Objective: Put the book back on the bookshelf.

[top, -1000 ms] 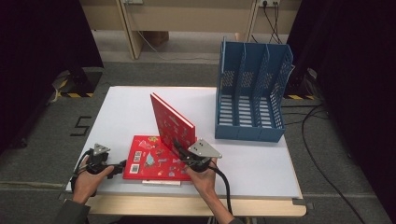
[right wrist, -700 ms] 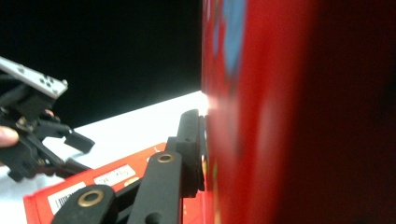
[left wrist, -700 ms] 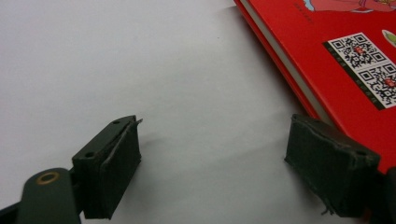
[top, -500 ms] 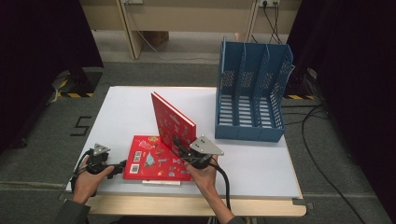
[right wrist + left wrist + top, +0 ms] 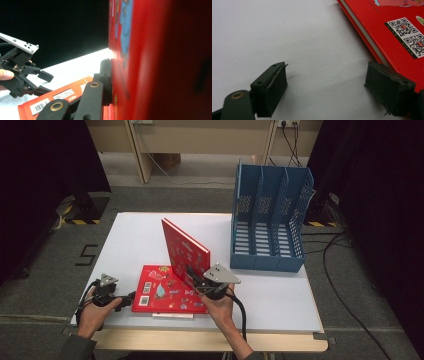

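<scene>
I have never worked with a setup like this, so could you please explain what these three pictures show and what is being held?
A person sits at a white table and works with a hand-held gripper in each hand instead of bare fingers. The high view looks down from above; each gripper view comes from a camera riding on that tool. The right hand-held gripper is shut on a thin red hardcover book, holding it upright on its edge. A second red book with QR codes lies flat beside it. The left hand-held gripper rests open at that flat book's edge. A blue plastic file rack with three slots stands empty behind.
</scene>
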A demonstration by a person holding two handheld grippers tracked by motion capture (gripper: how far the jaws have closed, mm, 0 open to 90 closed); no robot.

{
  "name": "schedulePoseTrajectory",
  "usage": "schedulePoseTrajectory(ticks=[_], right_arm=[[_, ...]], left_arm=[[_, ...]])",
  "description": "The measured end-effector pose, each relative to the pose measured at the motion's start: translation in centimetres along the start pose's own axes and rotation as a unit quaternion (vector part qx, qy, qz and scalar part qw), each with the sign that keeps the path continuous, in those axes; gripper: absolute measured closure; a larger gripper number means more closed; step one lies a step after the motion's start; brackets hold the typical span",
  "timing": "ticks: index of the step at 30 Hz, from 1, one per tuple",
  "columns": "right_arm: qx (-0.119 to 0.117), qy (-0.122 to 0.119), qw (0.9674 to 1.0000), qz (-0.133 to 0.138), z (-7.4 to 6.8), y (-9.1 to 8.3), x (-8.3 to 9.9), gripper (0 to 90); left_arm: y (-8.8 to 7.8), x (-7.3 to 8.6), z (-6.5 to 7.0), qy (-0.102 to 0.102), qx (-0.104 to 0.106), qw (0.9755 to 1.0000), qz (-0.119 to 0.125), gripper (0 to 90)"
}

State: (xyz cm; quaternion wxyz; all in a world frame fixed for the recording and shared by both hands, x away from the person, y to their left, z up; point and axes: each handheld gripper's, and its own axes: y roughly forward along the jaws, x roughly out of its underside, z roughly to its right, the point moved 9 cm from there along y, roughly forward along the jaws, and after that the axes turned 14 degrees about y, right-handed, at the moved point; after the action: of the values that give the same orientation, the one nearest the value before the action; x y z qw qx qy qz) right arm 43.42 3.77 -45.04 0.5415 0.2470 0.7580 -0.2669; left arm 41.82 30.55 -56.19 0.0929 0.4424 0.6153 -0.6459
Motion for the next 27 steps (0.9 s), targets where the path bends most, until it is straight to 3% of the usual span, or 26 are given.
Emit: schedulePoseTrajectory(ticks=[6, 11, 20, 27], right_arm=[[0.002, 0.004, 1.0000, -0.001, 0.4, -0.4, -0.3, 79.7], [0.006, 0.003, 0.9999, 0.015, 0.7, -1.2, -1.6, 79.7], [0.031, 0.006, 0.9978, 0.058, 2.0, -4.8, -5.8, 79.7], [0.047, 0.013, 0.9958, 0.077, 3.0, -7.1, -7.6, 79.8]], left_arm=[[0.0, 0.0, 0.0, 0.000, 0.001, 1.0000, 0.000, 16.3], [0.0, 0.0, 0.1, 0.001, 0.002, 1.0000, 0.001, 16.3], [-0.2, -0.1, 0.1, 0.008, -0.001, 1.0000, 0.001, 17.4], [-0.3, -0.3, -0.3, 0.000, -0.009, 0.9999, 0.010, 16.5]])
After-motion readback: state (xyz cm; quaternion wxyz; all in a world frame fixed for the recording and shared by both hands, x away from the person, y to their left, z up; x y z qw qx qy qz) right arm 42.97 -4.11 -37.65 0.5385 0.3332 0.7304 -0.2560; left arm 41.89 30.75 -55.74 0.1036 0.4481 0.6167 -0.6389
